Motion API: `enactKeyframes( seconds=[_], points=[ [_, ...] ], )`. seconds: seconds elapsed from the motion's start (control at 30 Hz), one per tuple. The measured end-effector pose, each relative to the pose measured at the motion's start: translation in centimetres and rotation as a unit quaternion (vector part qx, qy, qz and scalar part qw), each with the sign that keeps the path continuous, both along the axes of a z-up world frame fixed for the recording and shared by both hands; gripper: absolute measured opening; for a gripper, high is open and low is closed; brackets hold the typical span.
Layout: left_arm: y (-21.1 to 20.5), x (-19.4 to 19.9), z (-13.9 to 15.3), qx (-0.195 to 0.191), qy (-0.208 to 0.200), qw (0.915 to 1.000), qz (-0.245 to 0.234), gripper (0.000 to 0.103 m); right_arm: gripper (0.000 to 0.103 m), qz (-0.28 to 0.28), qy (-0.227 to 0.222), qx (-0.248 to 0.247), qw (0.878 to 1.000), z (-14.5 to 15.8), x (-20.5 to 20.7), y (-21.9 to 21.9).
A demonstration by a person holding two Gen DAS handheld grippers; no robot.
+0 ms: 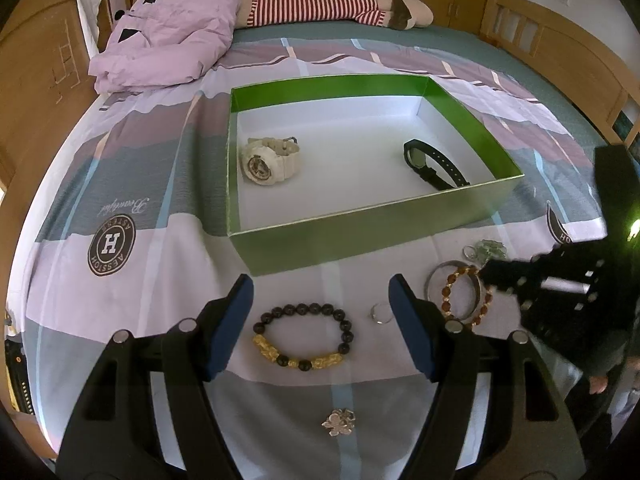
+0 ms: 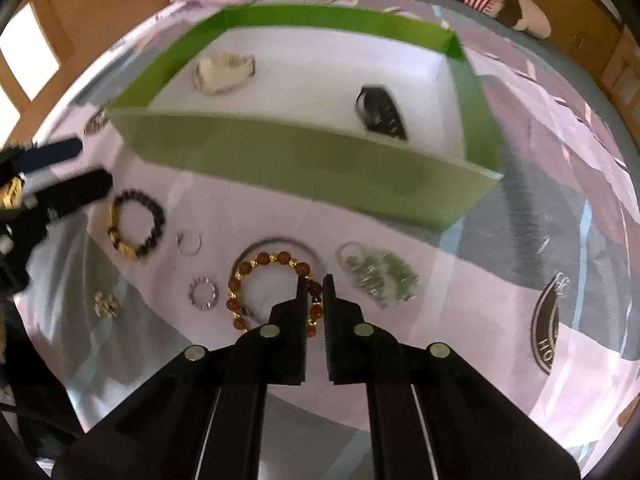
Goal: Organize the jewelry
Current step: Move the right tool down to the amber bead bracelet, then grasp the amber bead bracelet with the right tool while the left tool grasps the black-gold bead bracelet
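A green box (image 1: 360, 236) (image 2: 300, 164) lies on the bed. Inside it are a white watch (image 1: 268, 160) (image 2: 224, 70) and a black watch (image 1: 434, 166) (image 2: 380, 114). My left gripper (image 1: 320, 286) (image 2: 94, 164) is open, and its fingers straddle a black-and-gold bead bracelet (image 1: 304, 336) (image 2: 136, 224) that lies on the sheet. My right gripper (image 2: 316, 284) (image 1: 490, 274) has its jaws nearly together on the right side of an amber bead bracelet (image 2: 256, 280) (image 1: 460, 300). That bracelet lies over a silver bangle (image 2: 280, 243) (image 1: 436, 280).
Loose on the sheet are a small ring (image 1: 380, 314) (image 2: 189, 243), a toothed silver ring (image 2: 204, 293), a flower brooch (image 1: 338, 422) (image 2: 106, 305) and a green-and-silver chain piece (image 2: 380, 276) (image 1: 488, 250). A lilac quilt (image 1: 168, 36) and a striped plush toy (image 1: 320, 6) lie at the far end.
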State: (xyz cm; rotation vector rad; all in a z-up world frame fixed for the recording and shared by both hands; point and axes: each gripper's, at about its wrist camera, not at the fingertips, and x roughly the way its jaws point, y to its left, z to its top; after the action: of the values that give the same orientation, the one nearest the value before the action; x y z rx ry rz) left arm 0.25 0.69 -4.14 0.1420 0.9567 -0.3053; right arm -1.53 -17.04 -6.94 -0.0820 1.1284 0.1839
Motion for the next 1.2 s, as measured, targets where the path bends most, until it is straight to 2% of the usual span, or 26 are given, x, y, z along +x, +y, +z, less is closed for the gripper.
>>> enactKeyframes(
  seconds=[0.17,0.27,0.3,0.33,0.4,0.47,0.67,0.77,0.8,0.87,0.93,0.97,1.03,1.07,1.1,1.17,1.2],
  points=[
    [0.0,0.0,-0.2,0.004,0.001,1.0,-0.003,0.071,0.007,-0.022,-0.043,0.038,0.998,2.4,0.2,-1.8],
    [-0.2,0.0,-0.3,0.007,0.002,1.0,-0.003,0.073,0.007,-0.029,-0.042,0.034,0.998,2.4,0.5,-2.0],
    [-0.2,0.0,-0.3,0.009,0.003,1.0,-0.004,0.074,0.013,-0.031,-0.036,0.033,0.998,2.1,0.5,-2.1],
    [-0.2,0.1,-0.5,0.012,0.005,0.9999,-0.003,0.075,0.03,-0.035,-0.023,0.032,0.999,1.5,0.8,-2.0],
    [-0.2,0.4,-1.0,0.027,0.014,0.9995,0.005,0.076,0.049,-0.042,-0.011,0.031,0.999,0.8,1.1,-2.0],
    [0.5,1.2,-1.7,0.042,0.033,0.9982,0.027,0.076,0.049,-0.058,0.006,0.023,0.998,0.0,1.4,-2.4],
    [3.9,3.2,-4.4,0.035,0.12,0.988,0.091,0.076,0.05,-0.075,0.044,0.027,0.996,-1.7,1.7,-2.7],
    [3.8,3.2,-5.5,0.037,0.141,0.9858,0.083,0.075,0.051,-0.07,0.044,0.026,0.996,-1.7,1.6,-2.4],
    [3.5,3.1,-5.8,0.031,0.149,0.9856,0.075,0.071,0.055,-0.07,0.041,0.025,0.996,-1.6,1.6,-2.4],
    [2.6,2.8,-6.4,-0.01,0.175,0.9836,0.042,0.065,0.059,-0.071,0.037,0.023,0.997,-1.3,1.5,-2.5],
    [1.9,2.3,-5.7,-0.032,0.16,0.9864,0.017,0.064,0.059,-0.074,0.034,0.024,0.996,-1.1,1.5,-2.8],
    [1.8,2.1,-4.9,-0.063,0.15,0.9868,-0.003,0.06,0.059,-0.08,0.031,0.025,0.996,-0.9,1.5,-3.1],
    [2.4,1.9,-3.4,-0.138,0.146,0.9792,-0.026,0.059,0.059,-0.087,0.028,0.025,0.995,-0.8,1.5,-3.8],
    [2.9,1.8,-2.8,-0.15,0.138,0.9788,-0.021,0.061,0.059,-0.094,0.027,0.024,0.995,-0.8,1.5,-4.2],
    [3.2,1.8,-2.5,-0.138,0.127,0.9823,-0.009,0.065,0.059,-0.1,0.028,0.022,0.994,-0.9,1.5,-4.5],
    [3.9,2.2,-3.0,-0.091,0.111,0.9893,0.026,0.065,0.059,-0.11,0.034,0.028,0.993,-1.3,1.5,-4.9],
    [4.1,2.5,-3.3,-0.08,0.115,0.9895,0.035,0.065,0.059,-0.104,0.04,0.039,0.993,-1.4,1.5,-4.7]
  ],
)
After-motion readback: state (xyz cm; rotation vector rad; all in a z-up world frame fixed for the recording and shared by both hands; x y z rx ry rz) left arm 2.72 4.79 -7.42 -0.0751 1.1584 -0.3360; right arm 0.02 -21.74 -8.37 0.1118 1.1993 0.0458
